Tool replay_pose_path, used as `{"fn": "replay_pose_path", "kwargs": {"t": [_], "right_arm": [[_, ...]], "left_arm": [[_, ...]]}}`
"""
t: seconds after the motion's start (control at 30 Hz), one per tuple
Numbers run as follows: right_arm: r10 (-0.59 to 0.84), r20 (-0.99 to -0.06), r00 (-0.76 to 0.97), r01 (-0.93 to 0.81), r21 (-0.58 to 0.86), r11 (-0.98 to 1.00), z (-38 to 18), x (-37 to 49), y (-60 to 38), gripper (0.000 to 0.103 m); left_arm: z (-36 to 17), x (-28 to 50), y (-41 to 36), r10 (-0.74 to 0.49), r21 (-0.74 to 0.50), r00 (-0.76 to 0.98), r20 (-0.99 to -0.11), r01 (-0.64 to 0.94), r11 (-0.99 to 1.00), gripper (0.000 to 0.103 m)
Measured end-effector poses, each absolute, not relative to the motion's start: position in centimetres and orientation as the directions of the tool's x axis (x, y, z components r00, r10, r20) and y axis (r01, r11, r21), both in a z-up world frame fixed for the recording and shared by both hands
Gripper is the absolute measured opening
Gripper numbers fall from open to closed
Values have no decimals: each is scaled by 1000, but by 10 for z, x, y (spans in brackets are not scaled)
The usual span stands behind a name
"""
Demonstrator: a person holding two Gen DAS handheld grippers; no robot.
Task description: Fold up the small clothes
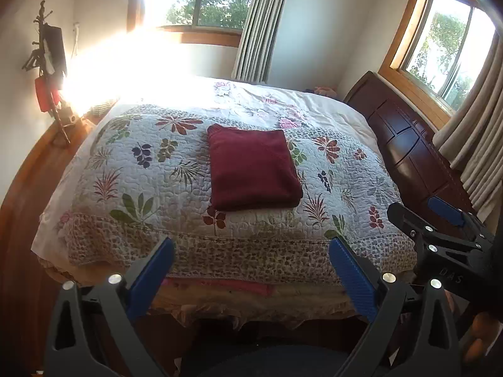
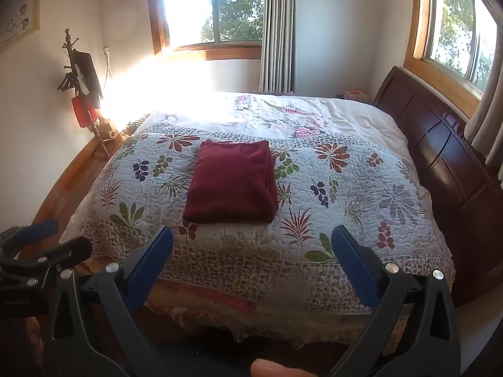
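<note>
The dark red garment [image 1: 253,169] lies folded into a neat rectangle in the middle of the bed [image 1: 345,169]. The left hand-held gripper [image 1: 251,270] and the right hand-held gripper [image 2: 251,260] both hang apart and empty, near the bed's edge. The folding seems finished (no loose sleeve shows); the next move probably calls only for a new piece.

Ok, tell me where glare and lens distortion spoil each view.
Left wrist view: sun glare whites out the wall and the bed's far left corner; window frames bow. Right wrist view: milder glare under the window, edges curve; the folded maroon garment stays clear in both.
</note>
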State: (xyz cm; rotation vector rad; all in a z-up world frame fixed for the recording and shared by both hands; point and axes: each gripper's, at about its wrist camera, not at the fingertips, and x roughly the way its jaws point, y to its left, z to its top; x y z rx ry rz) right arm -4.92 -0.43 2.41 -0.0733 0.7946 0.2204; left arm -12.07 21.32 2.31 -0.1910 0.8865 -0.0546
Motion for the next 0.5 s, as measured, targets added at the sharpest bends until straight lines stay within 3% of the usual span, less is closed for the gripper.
{"fn": "replay_pose_path", "kwargs": {"t": [0.5], "right_arm": [[159, -712, 684, -225, 2, 974, 24, -49, -1, 100]], "left_arm": [[23, -119, 212, -136, -194, 633, -762, -22, 981, 99]]}}
